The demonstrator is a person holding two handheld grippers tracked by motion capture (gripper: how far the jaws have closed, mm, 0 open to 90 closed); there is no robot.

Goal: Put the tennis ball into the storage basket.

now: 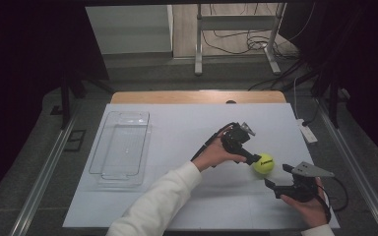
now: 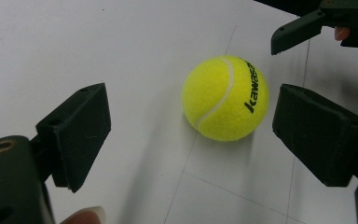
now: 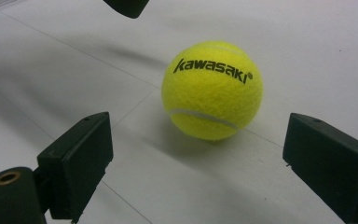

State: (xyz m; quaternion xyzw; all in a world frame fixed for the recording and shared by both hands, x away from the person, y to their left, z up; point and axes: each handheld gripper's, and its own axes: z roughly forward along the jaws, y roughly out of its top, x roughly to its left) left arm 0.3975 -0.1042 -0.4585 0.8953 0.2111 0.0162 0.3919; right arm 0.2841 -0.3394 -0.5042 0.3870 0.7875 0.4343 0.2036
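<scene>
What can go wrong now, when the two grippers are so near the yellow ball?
1. The tennis ball lies free on the flat white sheet; a touch from one jaw alone may roll it away.
2. The left gripper and right gripper, both open, face the ball from opposite sides and may collide.
3. The clear tray lies far across the sheet, so a weak grip could drop the ball on the way.

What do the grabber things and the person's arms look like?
Each black hand-held gripper, left and right, has two blocky square-ended jaws and a trailing black cable. The right one carries a grey three-cornered plate. The left arm wears a long white sleeve.
</scene>
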